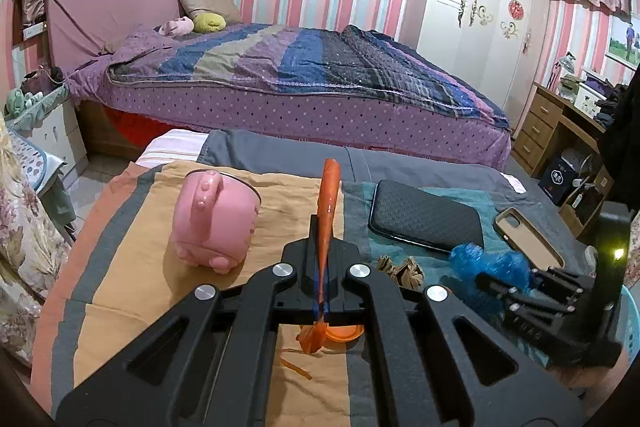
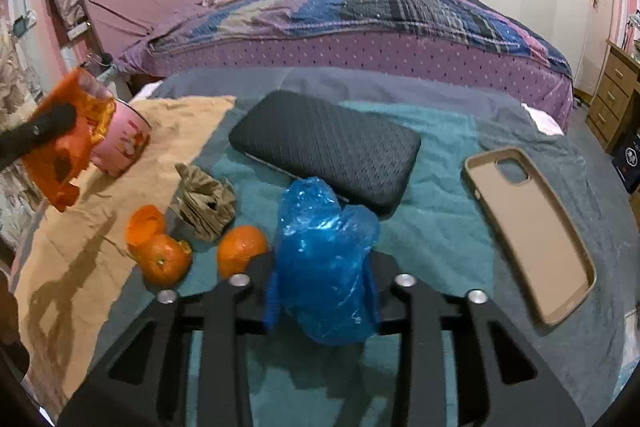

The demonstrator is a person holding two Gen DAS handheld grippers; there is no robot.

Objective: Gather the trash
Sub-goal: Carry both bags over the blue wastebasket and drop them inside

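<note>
My left gripper (image 1: 321,227) is shut on a piece of orange plastic wrap (image 1: 330,183) that sticks up past its fingers; the right wrist view shows that wrap (image 2: 68,147) held at the far left, above the cloth. My right gripper (image 2: 322,291) is shut on a crumpled blue plastic bag (image 2: 324,259), which bulges up between the fingers and hides their tips. A crumpled brown paper (image 2: 206,203) lies on the cloth just left of the blue bag. An orange peel (image 2: 146,223) leans on a partly peeled orange (image 2: 166,263).
A pink mug (image 1: 216,219) stands at the left on the tan cloth. A black textured case (image 2: 328,147) and a tan phone case (image 2: 532,235) lie on the teal cloth. A whole orange (image 2: 240,251) sits by my right gripper. A big bed (image 1: 300,75) fills the background.
</note>
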